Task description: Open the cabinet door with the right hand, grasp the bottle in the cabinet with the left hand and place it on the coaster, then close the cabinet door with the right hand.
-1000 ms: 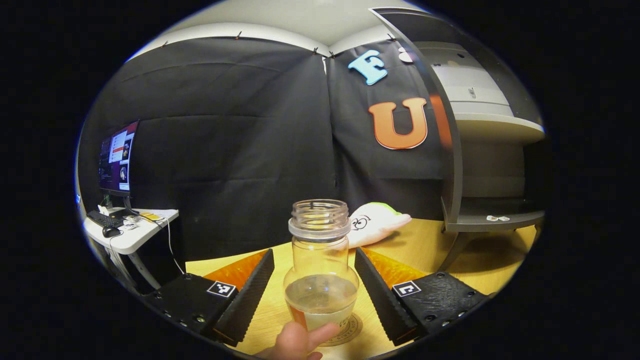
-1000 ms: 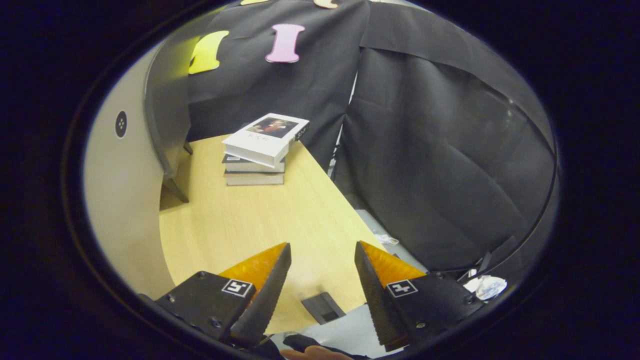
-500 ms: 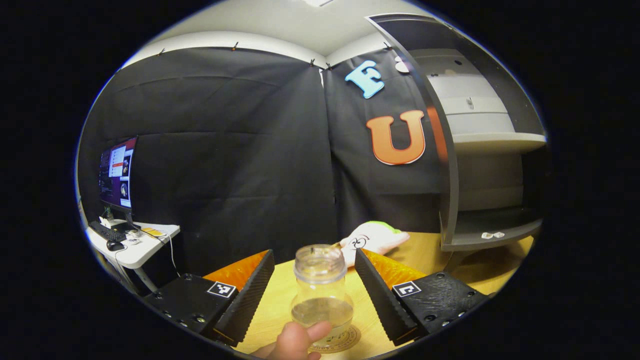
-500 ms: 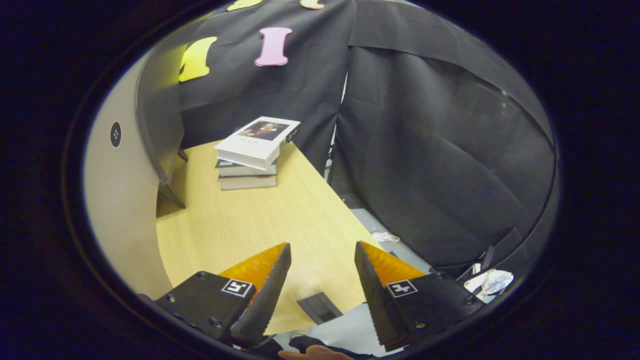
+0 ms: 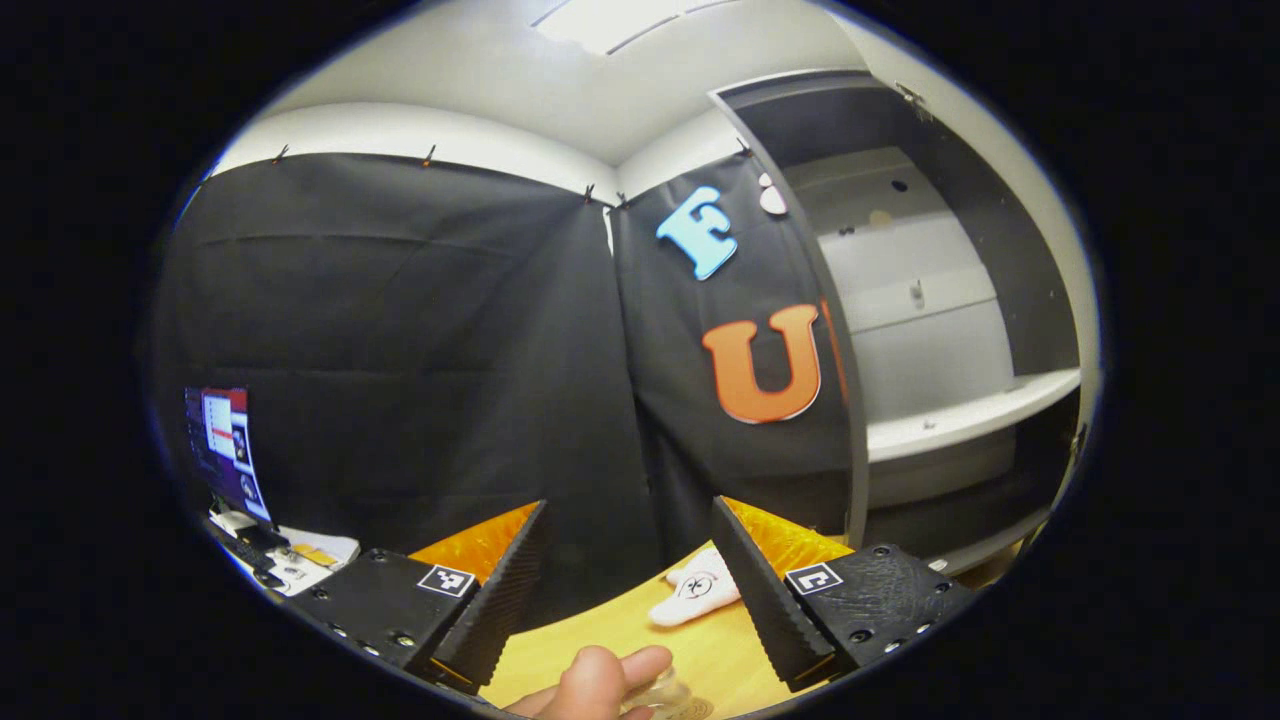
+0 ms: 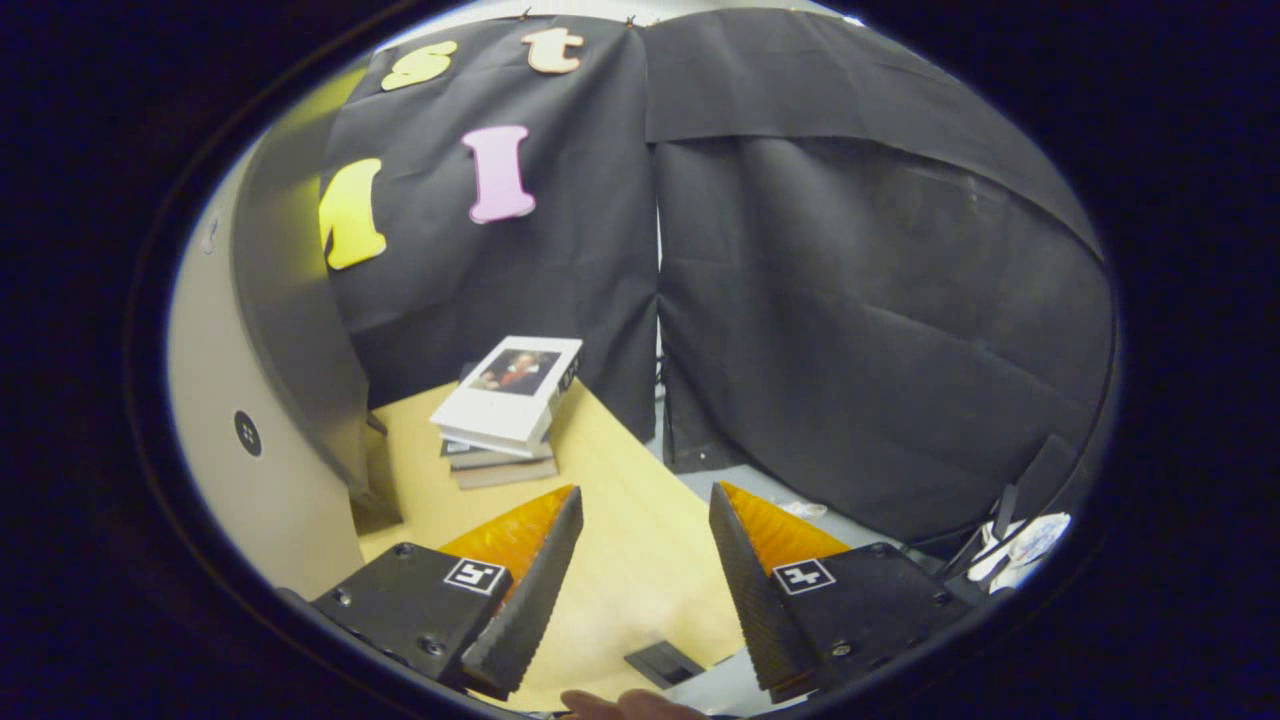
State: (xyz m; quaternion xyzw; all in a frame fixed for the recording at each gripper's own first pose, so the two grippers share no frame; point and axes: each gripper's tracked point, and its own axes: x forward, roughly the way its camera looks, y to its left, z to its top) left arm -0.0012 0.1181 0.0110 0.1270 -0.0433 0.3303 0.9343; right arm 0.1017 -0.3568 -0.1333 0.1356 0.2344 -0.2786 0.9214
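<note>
Since a second ago my left tool [image 5: 628, 570] has lifted up and away from the bottle [image 5: 663, 692]. Back then the bottle stood tall between its fingers. Now I see just the top of it at the very bottom of the left gripper view, low on the wooden counter [image 5: 600, 635], with a thumb [image 5: 598, 684] in front of it. A bit of the coaster [image 5: 692, 710] peeks out beside it. Both fingers of the left tool stand wide apart and hold nothing.

From the left gripper view I also see a white plush toy [image 5: 698, 596] lying on the counter and the cabinet [image 5: 940, 340] with its white shelf, open. A screen [image 5: 225, 452] glows far off on the left.

From the right gripper view I see other things: a stack of books [image 6: 505, 408] on the counter, and the pale cabinet door [image 6: 255, 430] on the left. My right tool [image 6: 640, 560] is spread open too, with nothing in it.
</note>
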